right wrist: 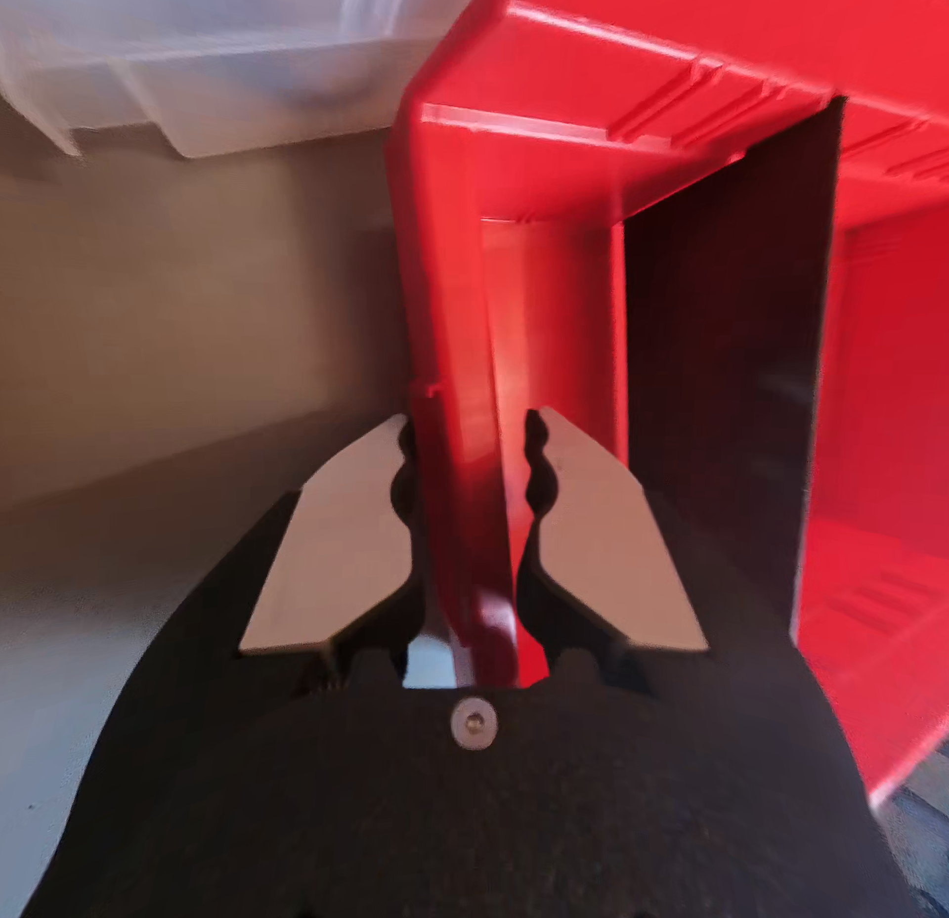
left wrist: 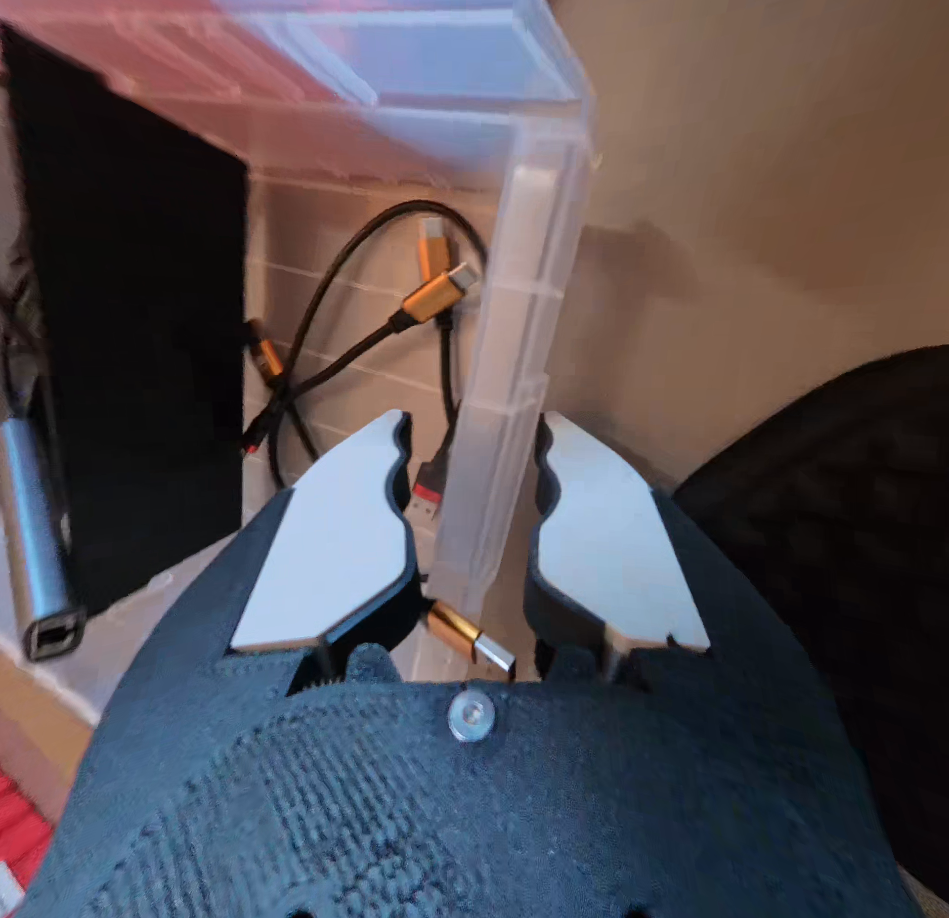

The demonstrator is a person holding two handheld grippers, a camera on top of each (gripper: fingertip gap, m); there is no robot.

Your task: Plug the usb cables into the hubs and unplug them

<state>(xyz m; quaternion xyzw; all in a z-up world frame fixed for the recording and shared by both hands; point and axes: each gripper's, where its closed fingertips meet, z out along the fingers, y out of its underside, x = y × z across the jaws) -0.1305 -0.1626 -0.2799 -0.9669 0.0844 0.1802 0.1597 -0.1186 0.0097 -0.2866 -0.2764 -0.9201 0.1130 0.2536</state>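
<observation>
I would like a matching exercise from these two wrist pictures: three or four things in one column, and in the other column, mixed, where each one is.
Things
1. clear bin
2. red bin
3. orange-tipped cables
4. grey hub

Places
A. against the black divider, at the left edge of the left wrist view
B. its wall stands between the right gripper's fingers
C. its wall stands between the left gripper's fingers
D. lying tangled on the floor of the clear bin

Pairs: 1-C, 2-B, 3-D, 4-A
</observation>
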